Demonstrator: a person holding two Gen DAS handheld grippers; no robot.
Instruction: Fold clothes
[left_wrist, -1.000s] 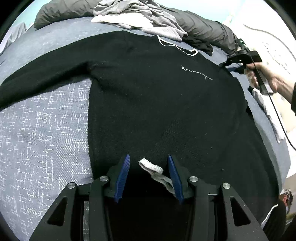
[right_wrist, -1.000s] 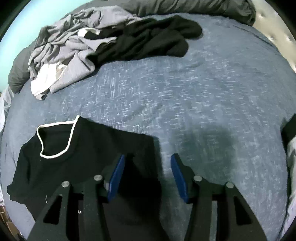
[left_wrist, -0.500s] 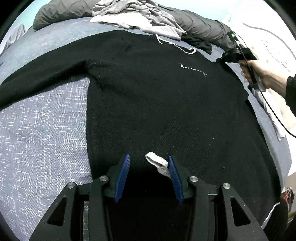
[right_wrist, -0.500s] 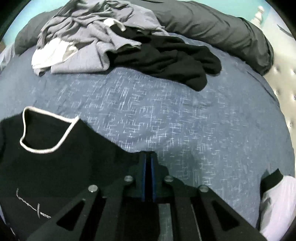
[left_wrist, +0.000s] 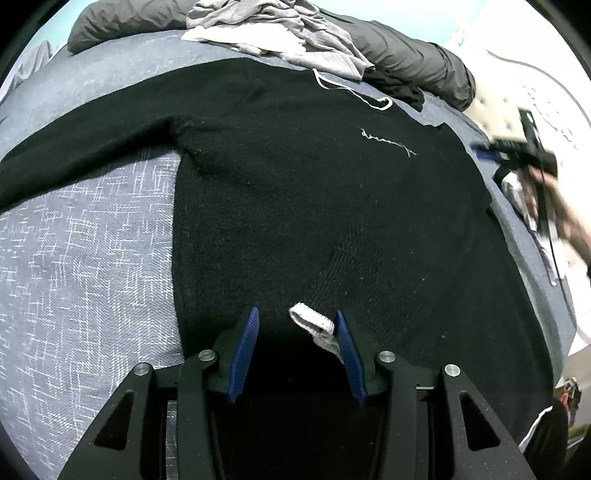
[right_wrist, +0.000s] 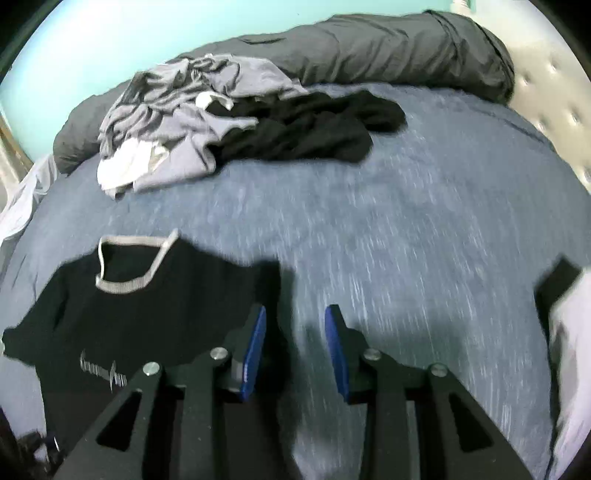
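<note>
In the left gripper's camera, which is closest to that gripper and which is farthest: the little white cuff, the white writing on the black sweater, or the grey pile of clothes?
1. White cuff: right between the left gripper's fingers, by the right one.
2. White writing: on the black sweater's chest, up and to the right.
3. Grey pile of clothes: beyond the collar, at the bed's far end.

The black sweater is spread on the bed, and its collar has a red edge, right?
Almost. The black sweater is spread on the bed, but its collar has a pale, whitish edge, not red. The right wrist view shows it best.
</note>
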